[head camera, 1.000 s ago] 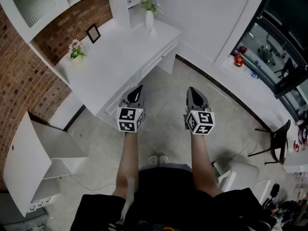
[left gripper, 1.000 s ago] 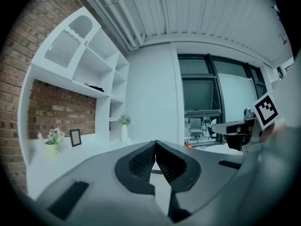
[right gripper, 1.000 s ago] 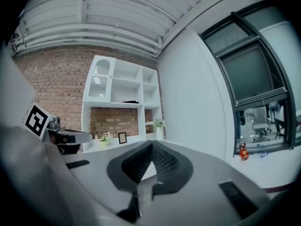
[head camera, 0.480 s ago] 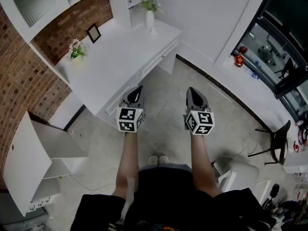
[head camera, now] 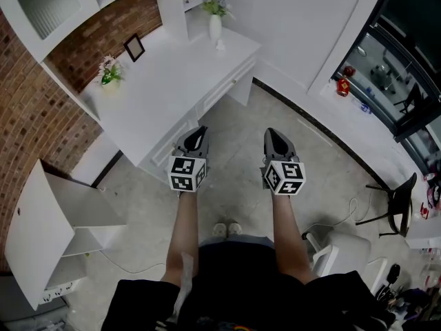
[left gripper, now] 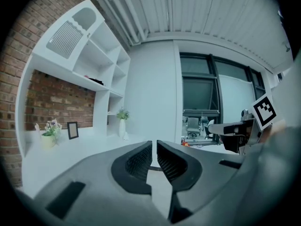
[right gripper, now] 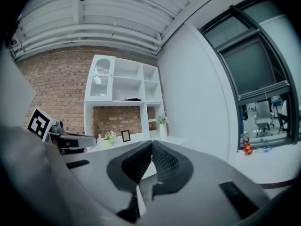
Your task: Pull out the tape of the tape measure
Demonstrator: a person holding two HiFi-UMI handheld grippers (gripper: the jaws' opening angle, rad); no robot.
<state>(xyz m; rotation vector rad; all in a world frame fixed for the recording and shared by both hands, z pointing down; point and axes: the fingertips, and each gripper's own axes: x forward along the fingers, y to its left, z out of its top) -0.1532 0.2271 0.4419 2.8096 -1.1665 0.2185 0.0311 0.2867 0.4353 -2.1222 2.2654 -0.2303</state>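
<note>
Squarely over the pale mottled tile floor [head camera: 234, 164], holding the grey moulded-plastic left gripper [head camera: 199, 131] and the matching right gripper [head camera: 270, 133] side by side but apart, each backed by a black-and-white marker cube. Both closed on nothing: cross-hatched black wedge pads [left gripper: 138, 164] drawn together on the left, likewise [right gripper: 165, 162] on the right. Pointing towards a smooth white rectangular desk [head camera: 158, 92] set against a rough red brick wall [head camera: 31, 116]. Cannot tell where the tape measure lies.

White counter [head camera: 165, 88] with three ornaments
A picture frame [head camera: 134, 47], potted flowers [head camera: 108, 70] and a white vase [head camera: 215, 27] stand on it.
</note>
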